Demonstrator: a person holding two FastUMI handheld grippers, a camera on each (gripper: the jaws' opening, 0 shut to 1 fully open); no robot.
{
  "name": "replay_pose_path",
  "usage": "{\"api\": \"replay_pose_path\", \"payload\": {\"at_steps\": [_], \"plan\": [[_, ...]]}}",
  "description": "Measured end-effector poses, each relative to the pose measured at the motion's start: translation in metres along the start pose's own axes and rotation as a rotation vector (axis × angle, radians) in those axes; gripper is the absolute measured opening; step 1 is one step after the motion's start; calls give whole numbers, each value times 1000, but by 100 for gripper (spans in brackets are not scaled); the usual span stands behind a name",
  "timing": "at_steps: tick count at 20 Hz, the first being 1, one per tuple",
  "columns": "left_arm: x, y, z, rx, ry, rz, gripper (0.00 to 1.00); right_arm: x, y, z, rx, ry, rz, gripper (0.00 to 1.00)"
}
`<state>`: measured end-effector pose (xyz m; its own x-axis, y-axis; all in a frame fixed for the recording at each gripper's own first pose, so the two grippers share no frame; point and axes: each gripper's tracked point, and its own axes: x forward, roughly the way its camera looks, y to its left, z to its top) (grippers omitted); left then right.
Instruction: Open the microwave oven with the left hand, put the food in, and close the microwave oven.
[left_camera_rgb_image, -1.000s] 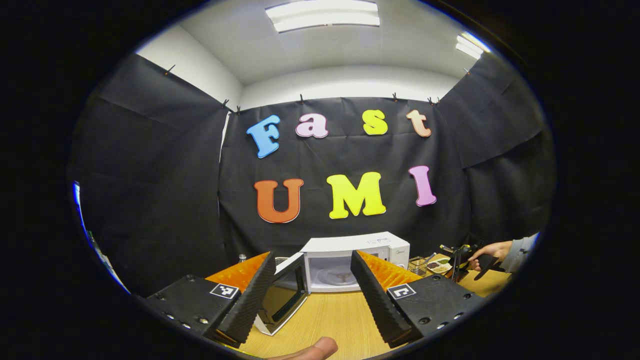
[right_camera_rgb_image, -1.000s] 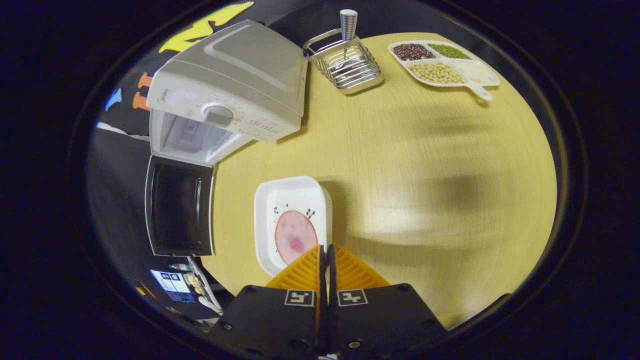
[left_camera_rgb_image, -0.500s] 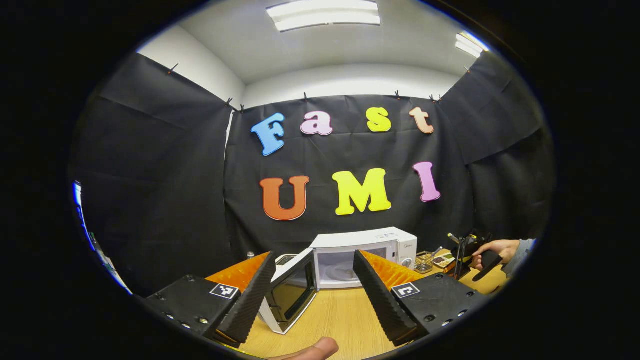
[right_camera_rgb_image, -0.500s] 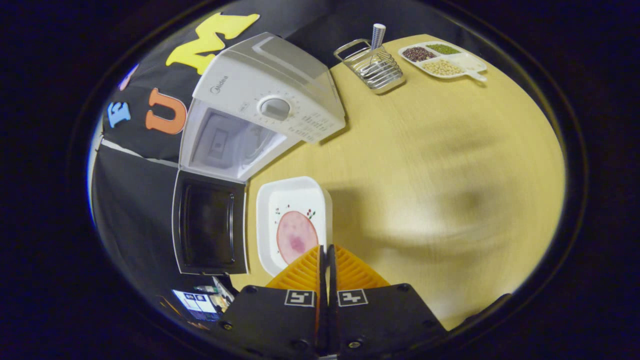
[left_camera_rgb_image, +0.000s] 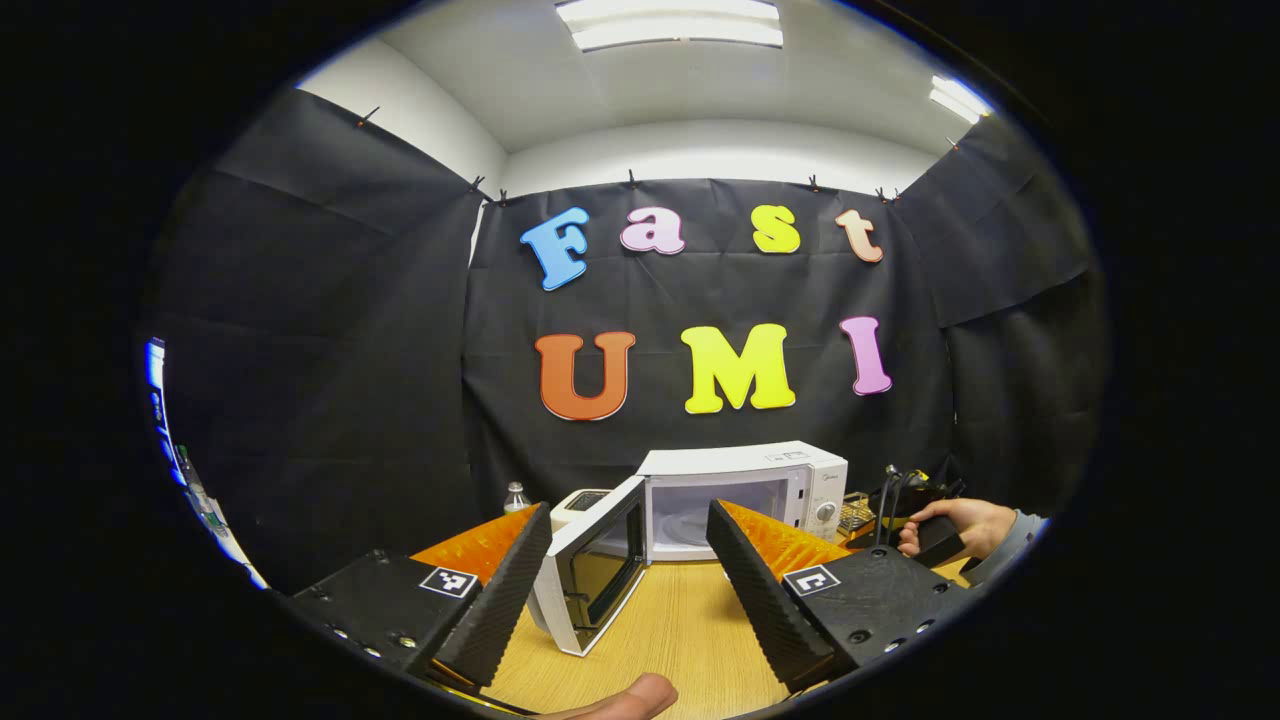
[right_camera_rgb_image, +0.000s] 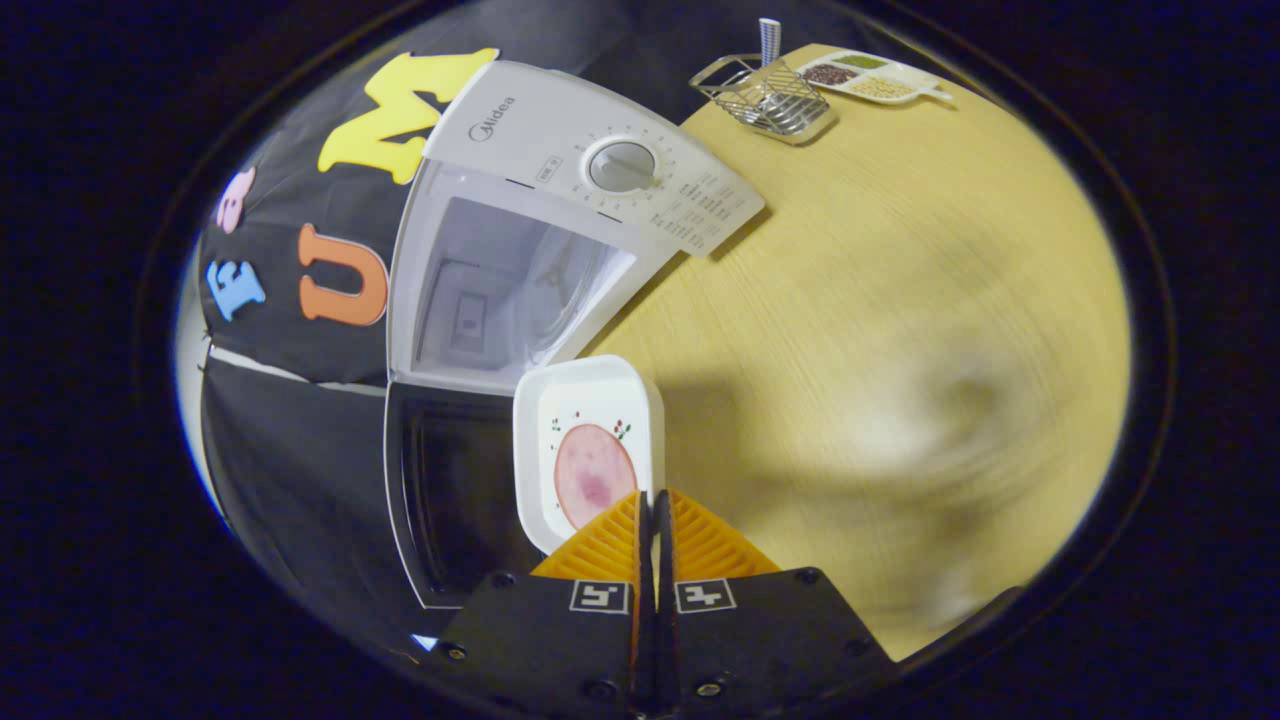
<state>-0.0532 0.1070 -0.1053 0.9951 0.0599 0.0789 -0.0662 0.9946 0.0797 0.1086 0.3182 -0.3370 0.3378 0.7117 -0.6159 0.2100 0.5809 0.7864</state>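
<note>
The white microwave (left_camera_rgb_image: 745, 485) stands at the back of the wooden table (left_camera_rgb_image: 690, 630) with its door (left_camera_rgb_image: 595, 565) swung wide to the left. My left gripper (left_camera_rgb_image: 627, 510) is open, holds nothing, and sits well in front of the door. My right gripper (right_camera_rgb_image: 652, 510) is shut on the near rim of a white square plate (right_camera_rgb_image: 590, 420) bearing a pink slice of meat (right_camera_rgb_image: 594, 475). The plate hovers above the open door (right_camera_rgb_image: 450, 500), just before the empty cavity (right_camera_rgb_image: 500, 290). The control dial (right_camera_rgb_image: 620, 165) faces me.
A wire rack (right_camera_rgb_image: 765, 95) and a divided tray of beans (right_camera_rgb_image: 865, 75) sit at the table's far corner. A small bottle (left_camera_rgb_image: 515, 495) stands left of the microwave. A hand (left_camera_rgb_image: 950, 525) holding the right gripper is at the right, a thumb (left_camera_rgb_image: 625, 700) at the bottom.
My right gripper has carried the plate closer to the microwave's opening, now over the open door. My left gripper has drawn back slightly and stays open.
</note>
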Motion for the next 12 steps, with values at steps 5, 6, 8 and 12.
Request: {"api": "replay_pose_path", "payload": {"at_steps": [5, 6, 8, 12], "plan": [[-4, 30, -15, -31, 29, 43, 95, 42, 36, 0, 102, -132, 8, 4], [-4, 36, -17, -34, 36, 48, 95, 48, 41, 6, 130, -184, 10, 4], [-5, 46, -21, -28, 39, 61, 95, 62, 52, 20, 164, -292, 14, 4], [-7, 60, -30, 11, 53, 85, 95, 96, 83, 44, 223, -405, 91, 4]]}}
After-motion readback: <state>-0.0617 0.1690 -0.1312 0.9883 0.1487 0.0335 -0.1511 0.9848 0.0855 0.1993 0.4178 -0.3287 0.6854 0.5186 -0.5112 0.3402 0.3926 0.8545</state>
